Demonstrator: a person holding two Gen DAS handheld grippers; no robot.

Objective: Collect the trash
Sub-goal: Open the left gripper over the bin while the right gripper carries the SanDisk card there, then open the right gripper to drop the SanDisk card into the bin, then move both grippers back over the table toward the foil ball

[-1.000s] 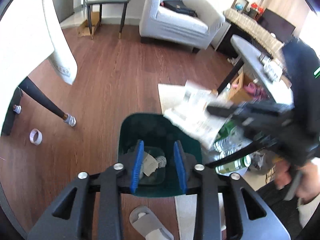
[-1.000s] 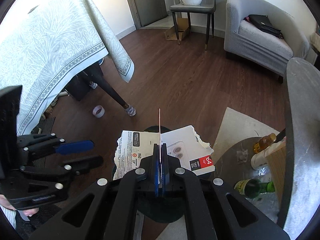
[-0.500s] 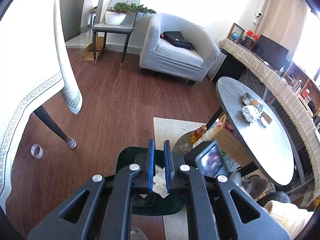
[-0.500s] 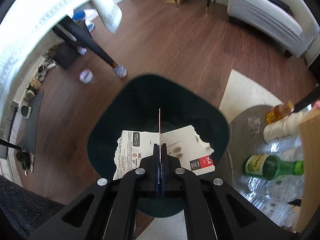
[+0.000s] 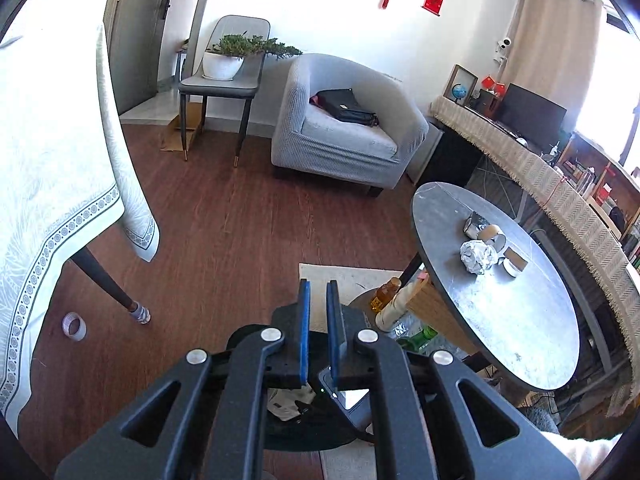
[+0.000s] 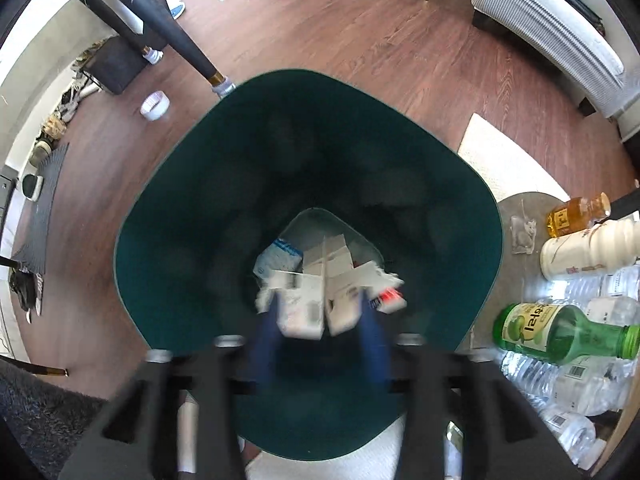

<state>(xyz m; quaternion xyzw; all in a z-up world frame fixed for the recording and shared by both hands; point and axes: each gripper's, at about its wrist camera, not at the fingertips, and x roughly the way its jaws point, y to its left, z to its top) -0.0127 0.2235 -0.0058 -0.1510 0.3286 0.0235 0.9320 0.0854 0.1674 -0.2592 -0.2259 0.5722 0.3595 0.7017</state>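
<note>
A dark green bin fills the right wrist view from above, with paper scraps at its bottom. My right gripper hangs over its mouth, blurred, its jaws opening. The torn white cardboard sits loose between the blue fingers, dropping away from the pads. In the left wrist view my left gripper is shut with nothing between its pads, raised above the bin and looking across the room. A crumpled foil ball lies on the round grey table.
Right of the bin lie a green glass bottle, a white bottle, an amber bottle and several clear plastic bottles. A tape roll sits by a dark table leg. A grey armchair stands beyond the wooden floor.
My right gripper has sunk into the bin's mouth and opened, letting go of the cardboard. My left gripper closed empty, then rose and tipped up towards the room.
</note>
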